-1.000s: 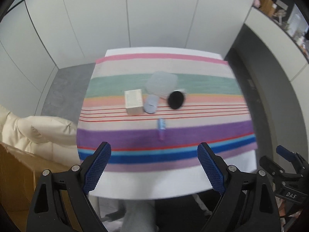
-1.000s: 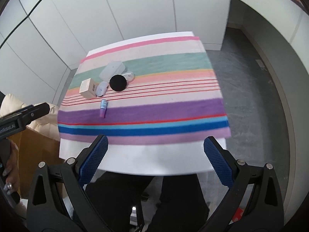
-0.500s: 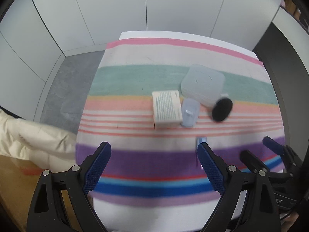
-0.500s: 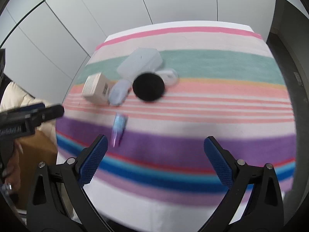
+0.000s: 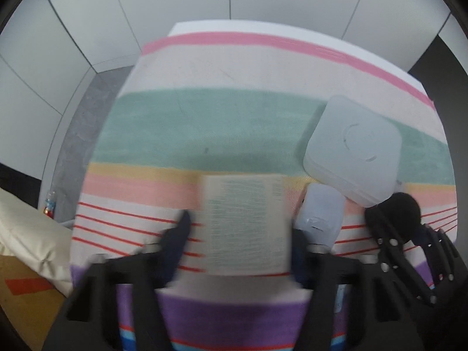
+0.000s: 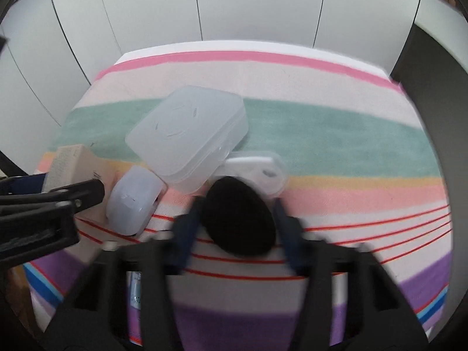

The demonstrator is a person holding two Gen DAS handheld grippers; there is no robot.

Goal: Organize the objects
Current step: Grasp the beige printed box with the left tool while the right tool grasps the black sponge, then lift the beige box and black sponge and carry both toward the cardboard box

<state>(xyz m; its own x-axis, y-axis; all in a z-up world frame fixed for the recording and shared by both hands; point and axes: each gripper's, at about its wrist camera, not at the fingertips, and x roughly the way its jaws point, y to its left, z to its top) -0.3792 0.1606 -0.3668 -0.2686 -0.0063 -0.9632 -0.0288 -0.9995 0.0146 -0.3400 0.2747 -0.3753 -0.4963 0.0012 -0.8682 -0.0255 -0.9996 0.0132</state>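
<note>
White wall panels stand behind a table under a striped cloth (image 5: 204, 122). Over its middle, the left gripper (image 5: 238, 231) straddles a cream box (image 5: 245, 225), fingers either side; blur hides whether they touch it. To the right, the right gripper (image 6: 237, 219) brackets a black round pad (image 6: 238, 216) the same way, contact unclear. Between them lies a small bluish case (image 6: 134, 201), with a frosted plastic box (image 6: 187, 131) just beyond.

Left gripper (image 5: 238, 228) sits low, jaws spread with a gap on one side; right gripper (image 6: 238, 219) likewise, jaws apart.
</note>
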